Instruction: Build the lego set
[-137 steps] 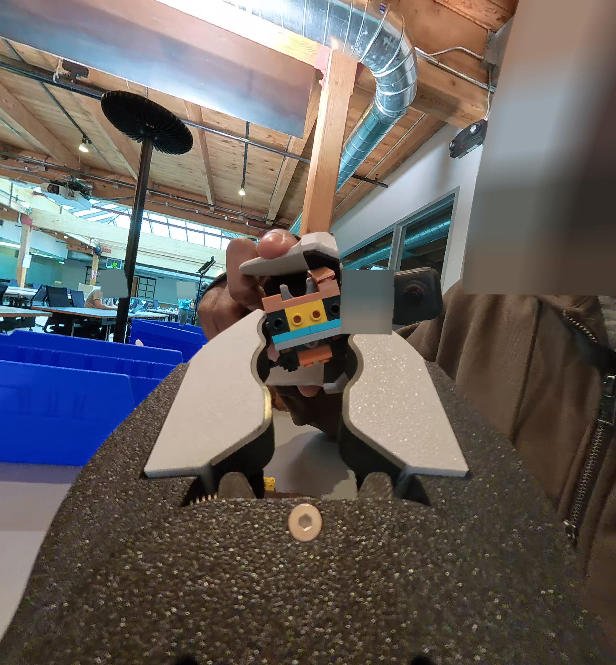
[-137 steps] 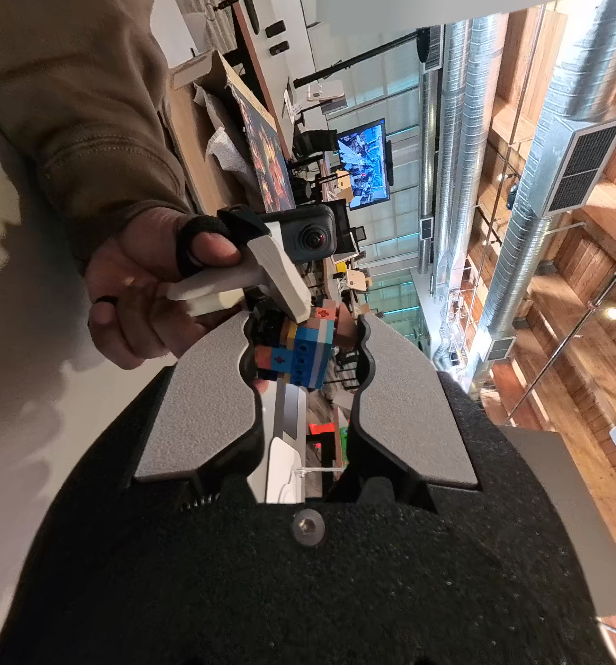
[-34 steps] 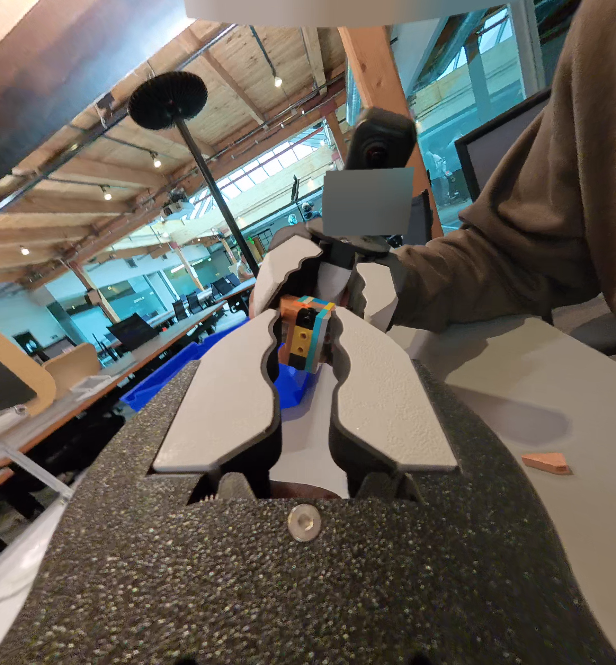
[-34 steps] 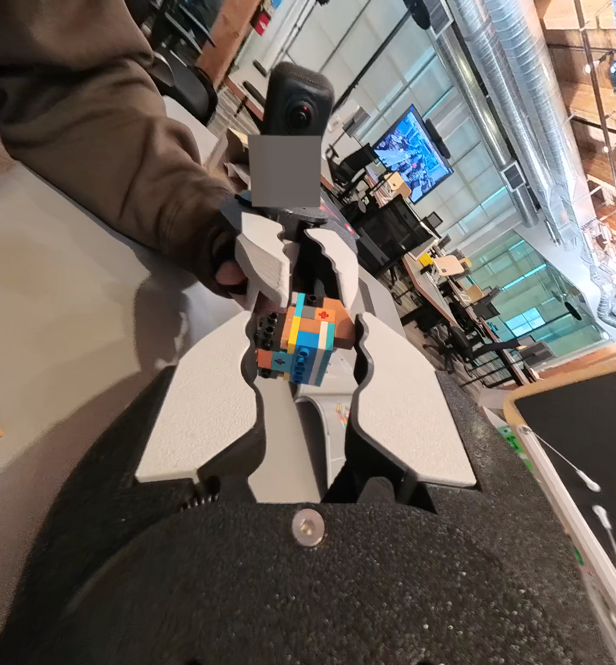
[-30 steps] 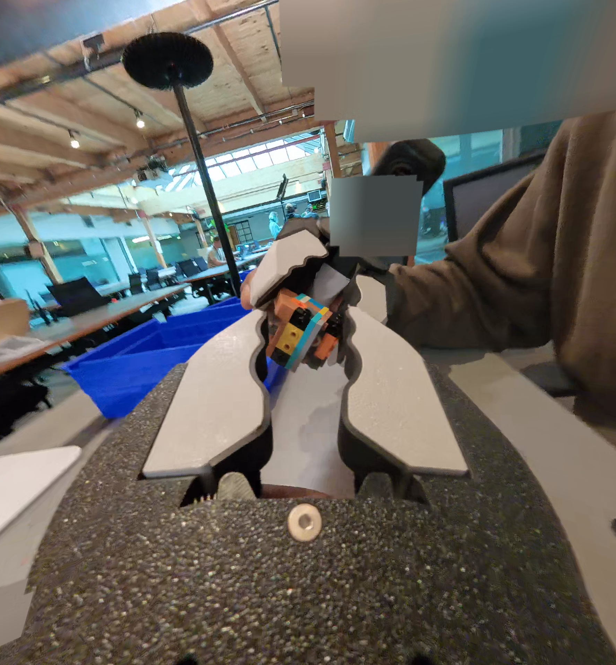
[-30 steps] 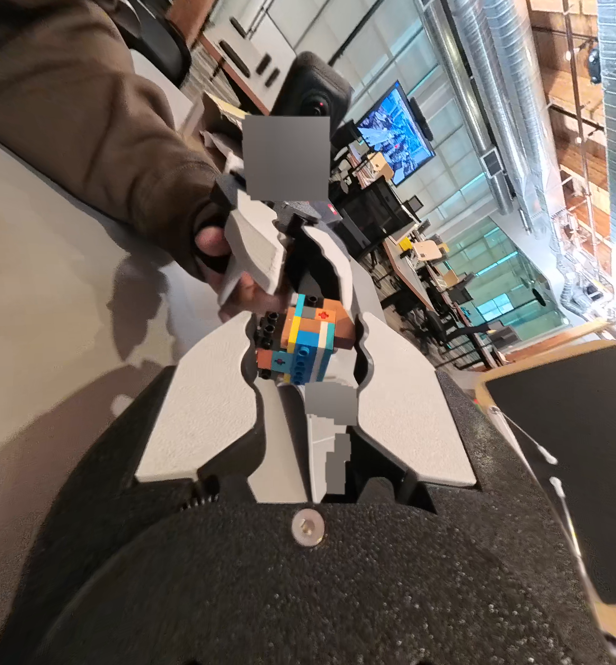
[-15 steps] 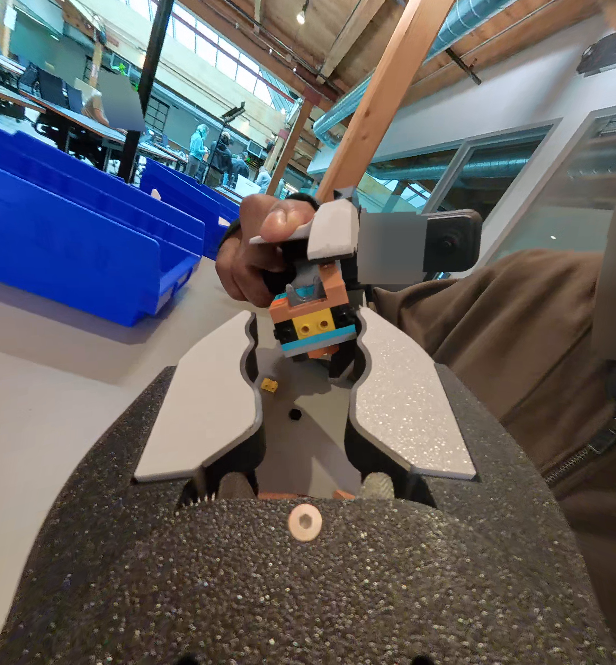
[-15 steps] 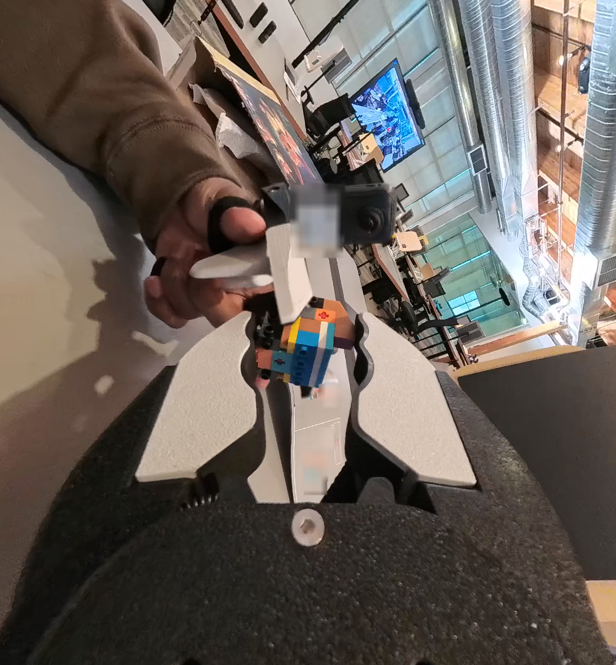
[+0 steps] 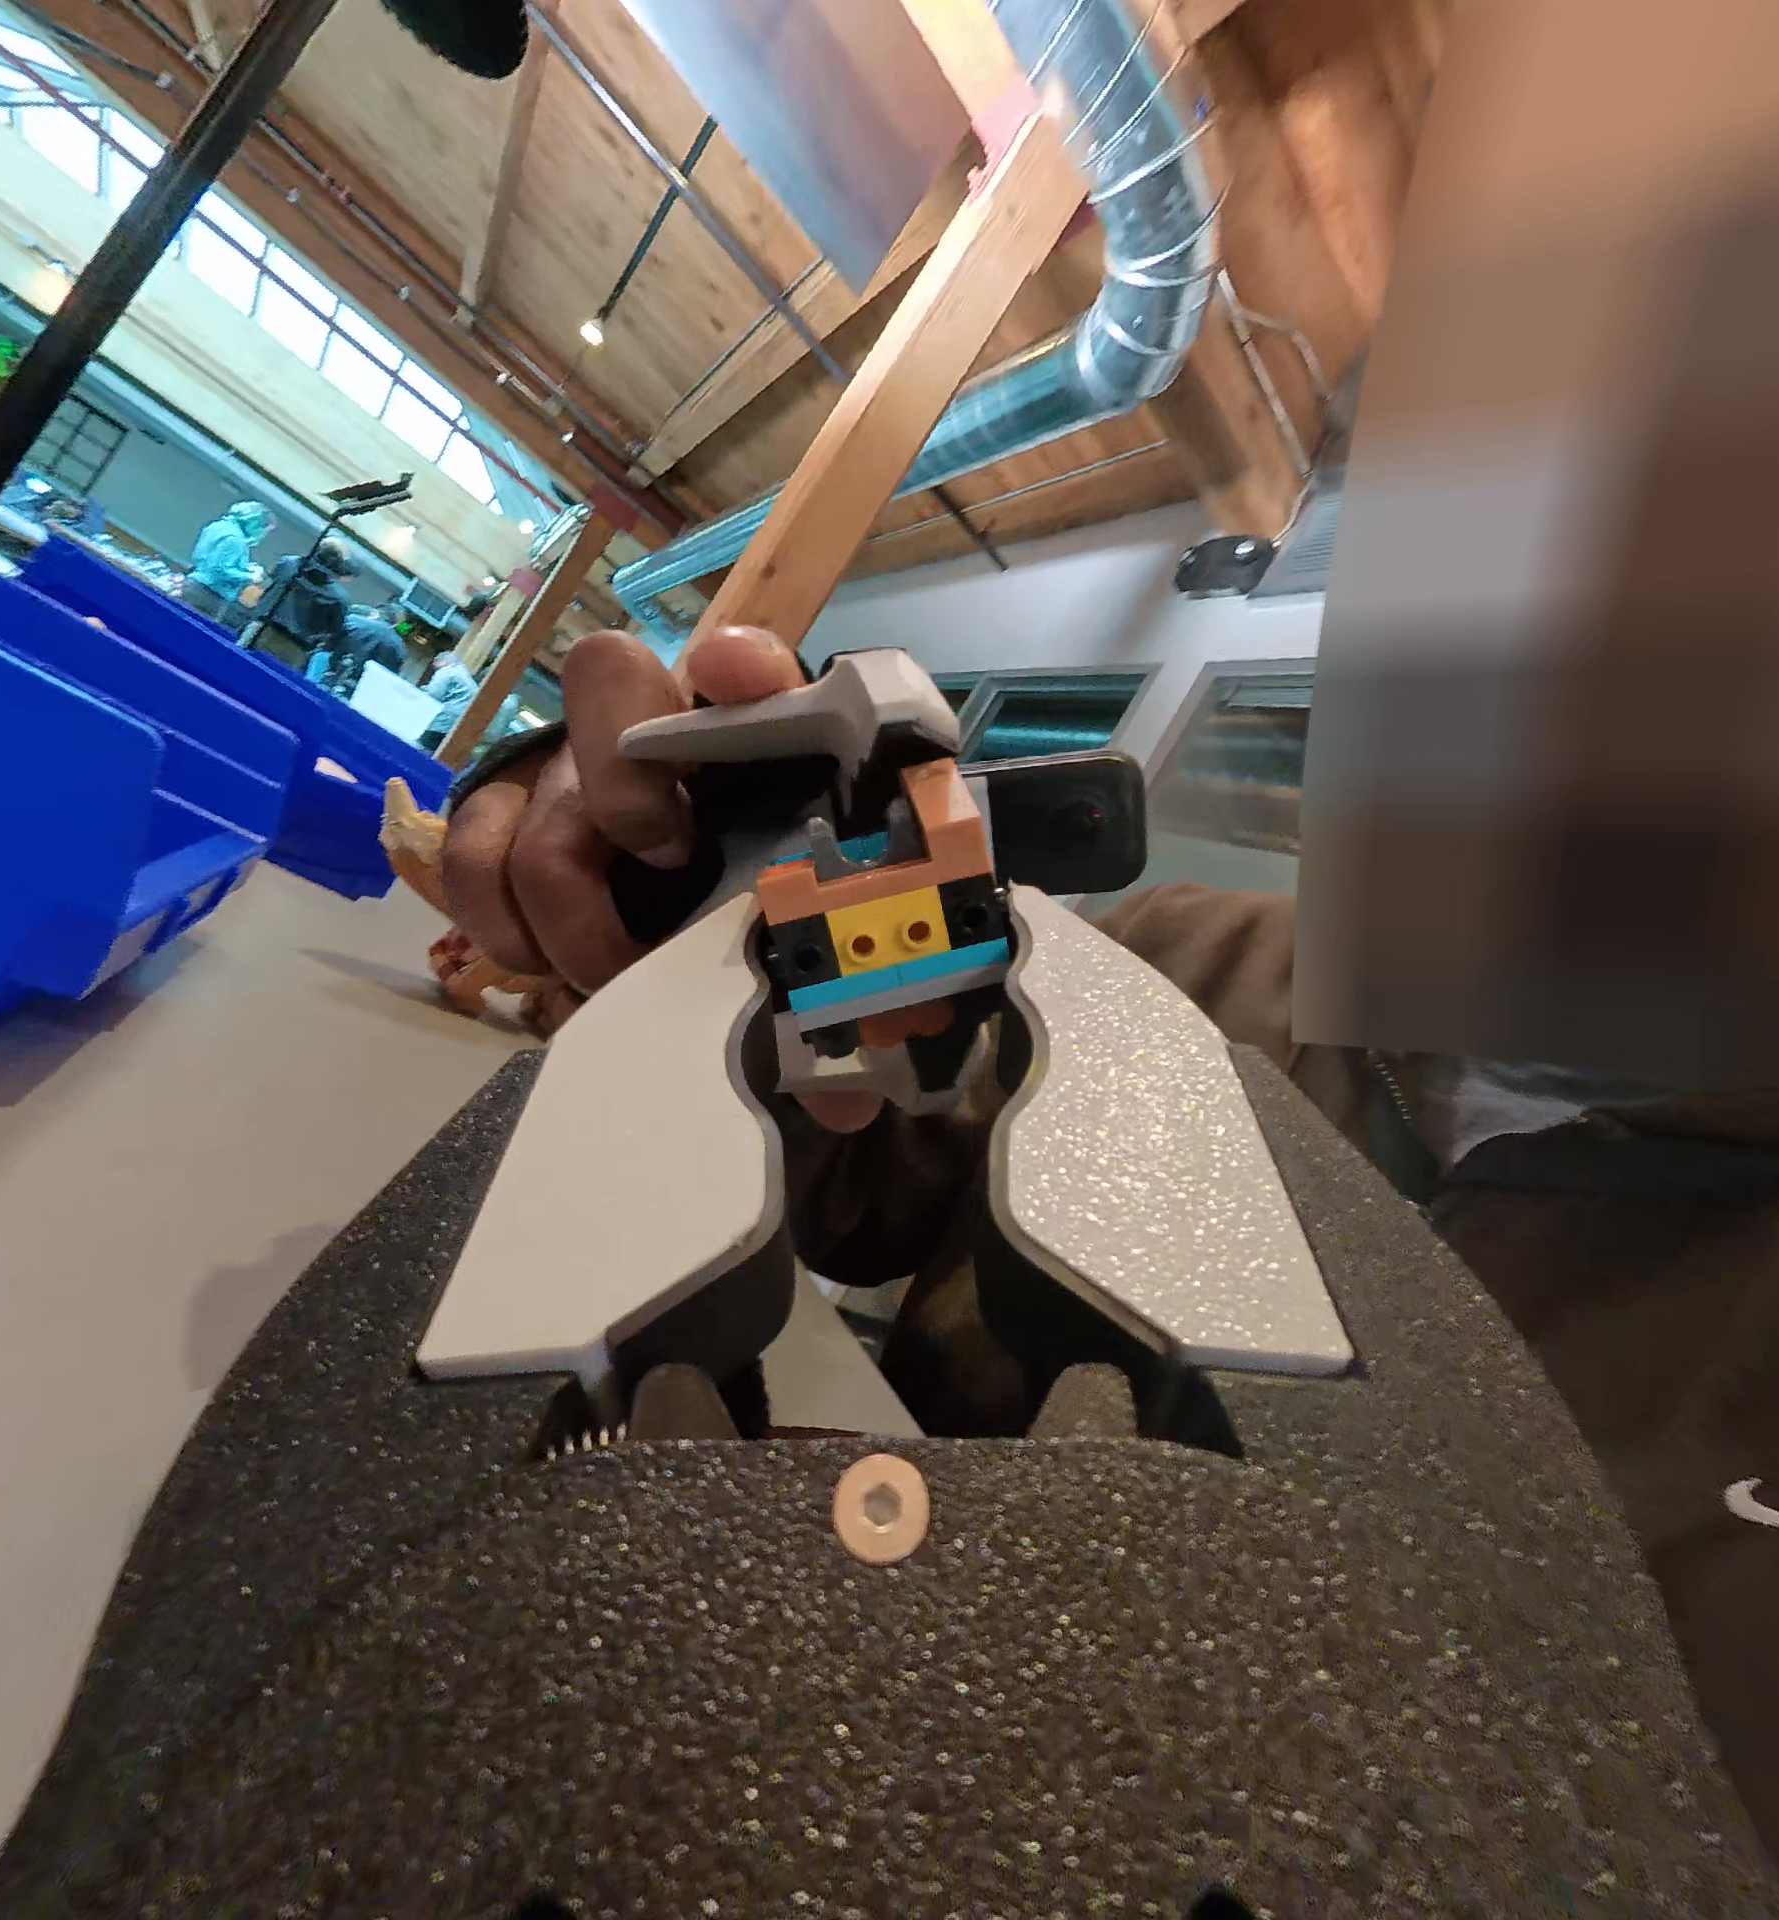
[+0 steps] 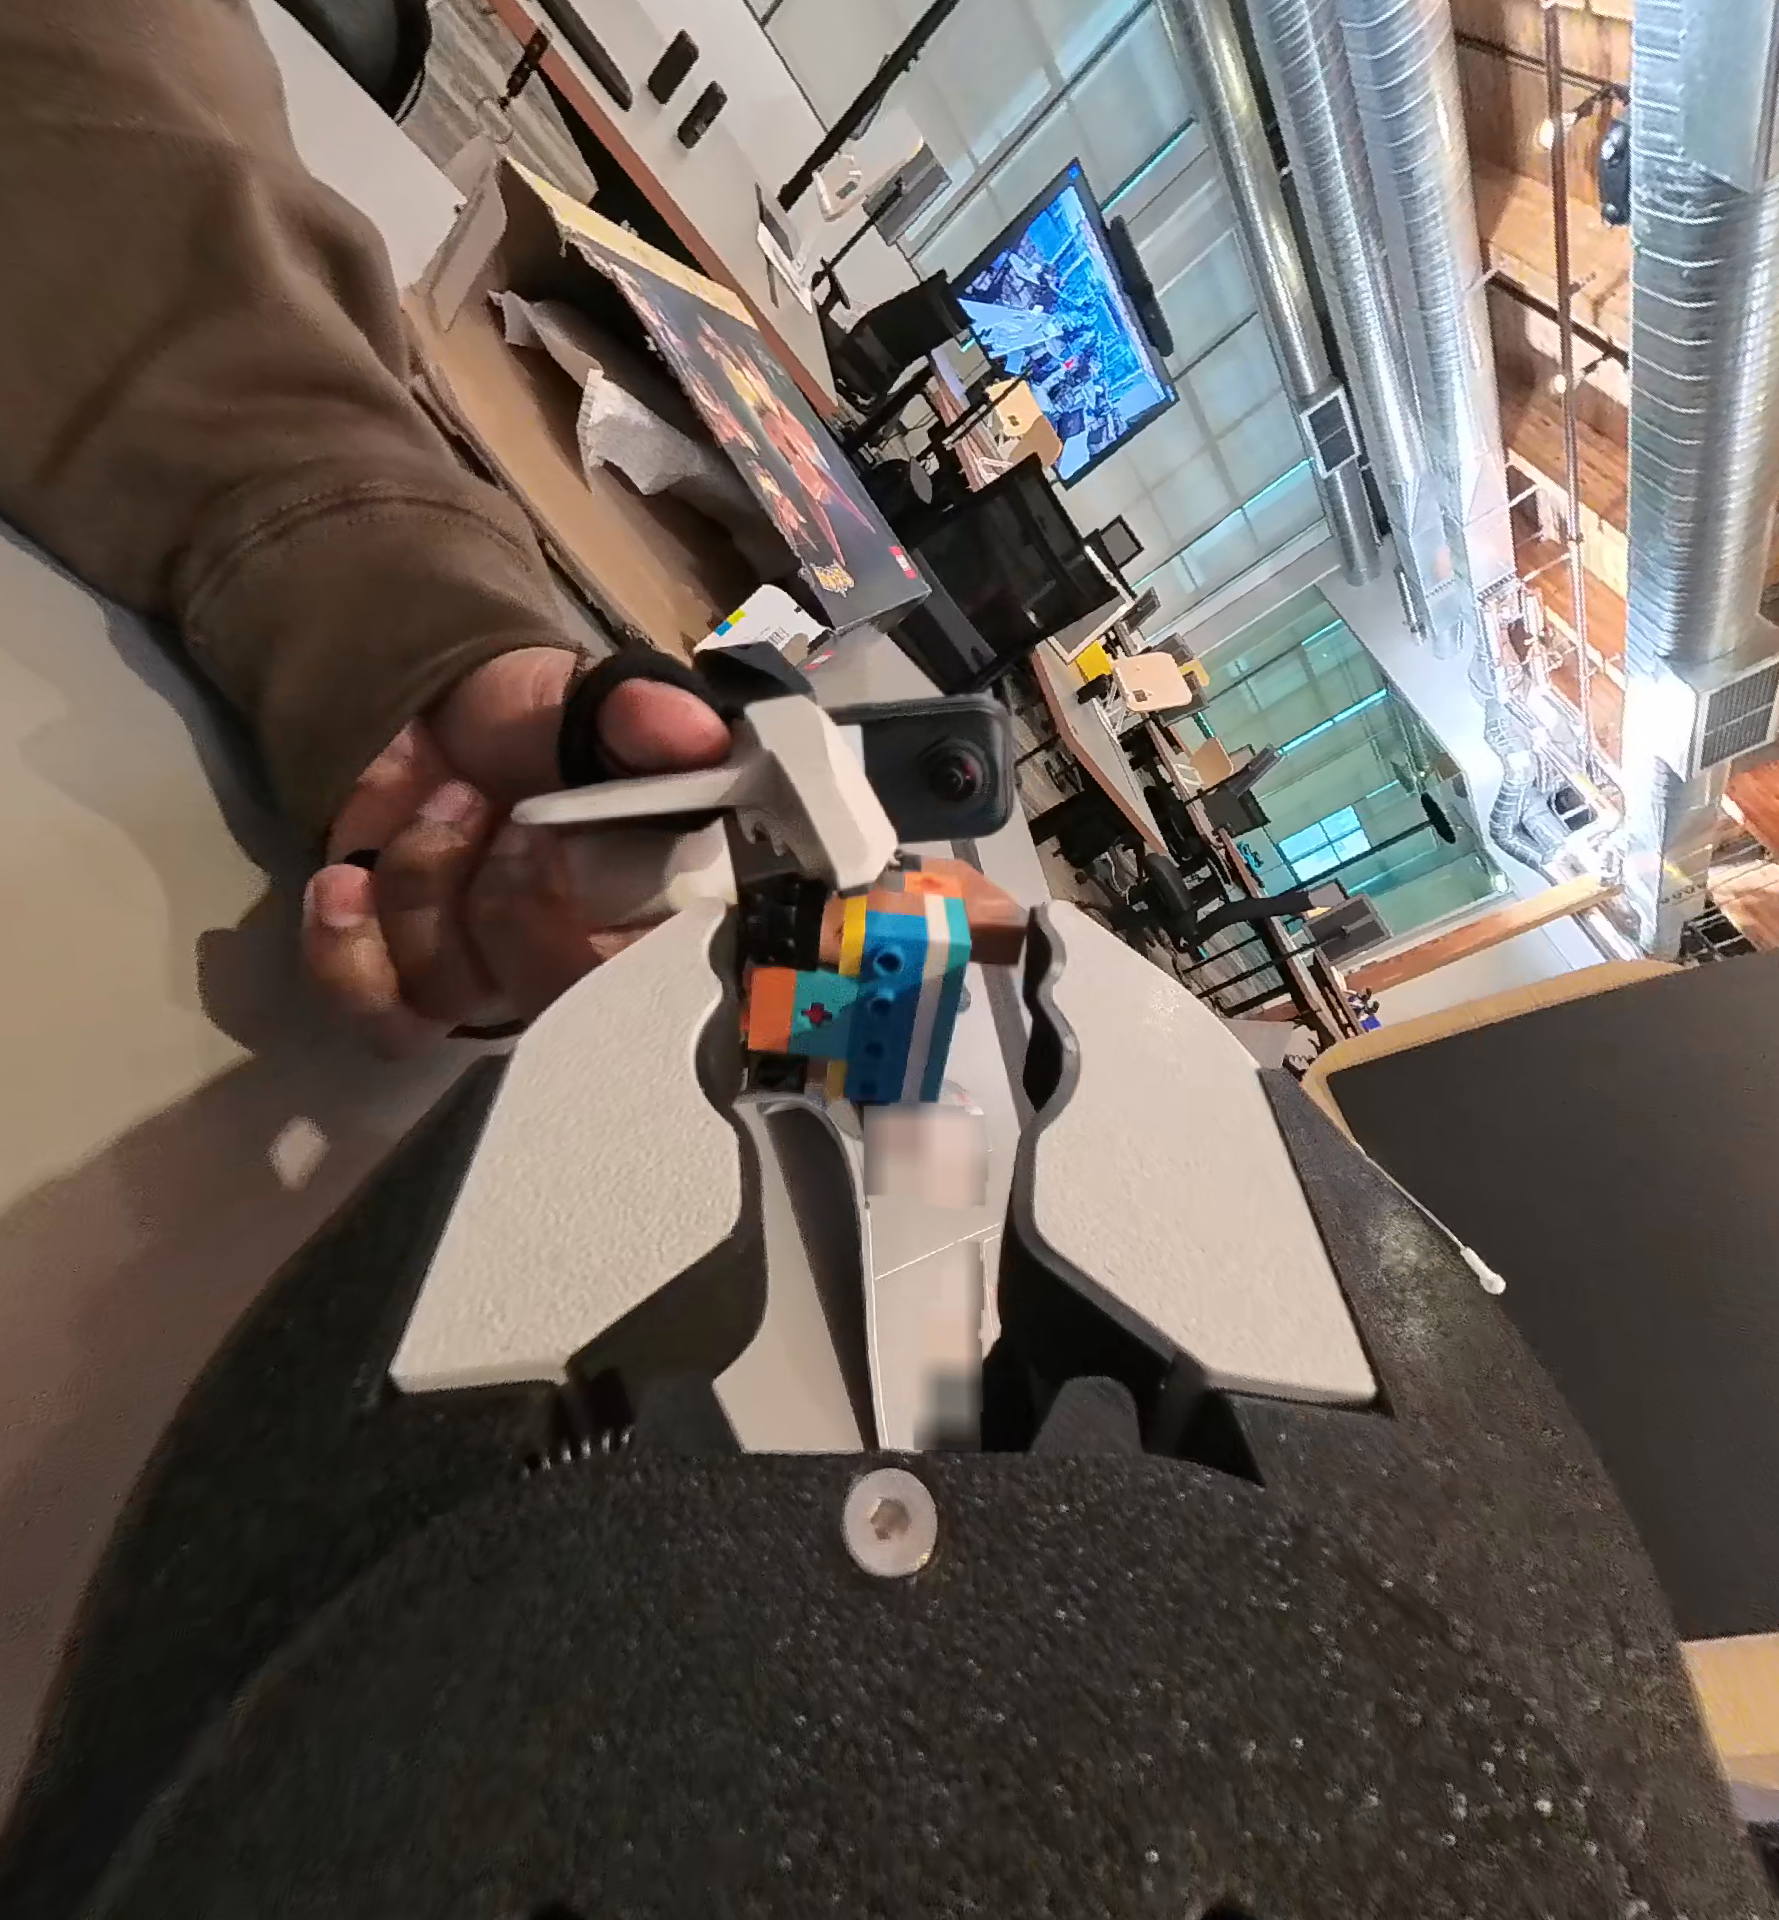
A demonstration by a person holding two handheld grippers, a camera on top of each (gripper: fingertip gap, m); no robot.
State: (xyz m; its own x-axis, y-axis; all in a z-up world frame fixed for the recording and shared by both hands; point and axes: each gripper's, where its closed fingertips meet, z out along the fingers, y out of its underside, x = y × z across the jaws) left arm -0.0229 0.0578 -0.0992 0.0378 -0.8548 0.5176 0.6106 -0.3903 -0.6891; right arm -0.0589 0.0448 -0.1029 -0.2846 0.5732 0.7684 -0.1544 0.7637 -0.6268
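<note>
A small lego assembly point(image 9: 885, 935) of orange, yellow, teal, black and grey bricks is held up in the air between both grippers. My left gripper point(image 9: 885, 956) has its fingertips against the assembly's black sides. My right gripper point(image 10: 880, 977) is shut on the same assembly point(image 10: 895, 987), which shows there with blue and teal faces. The two grippers face each other, crossed at about a right angle. The right gripper's upper finger point(image 9: 781, 722) lies over the assembly in the left wrist view. The left gripper's finger point(image 10: 812, 790) shows above it in the right wrist view.
Blue bins point(image 9: 54, 790) stand on the grey table point(image 9: 189, 1091) to the left. Loose tan pieces point(image 9: 469, 977) lie behind the hand. A brown sleeve point(image 10: 189, 364) and an open cardboard box point(image 10: 573, 447) are at the upper left. A black panel point(image 10: 1591, 1195) is at the right. The tips of both grippers are at nearly the same place.
Both grippers have swung and tilted together with the assembly between them. The left gripper's fingers have closed in slightly, now touching the assembly's sides. The right gripper's hold is unchanged.
</note>
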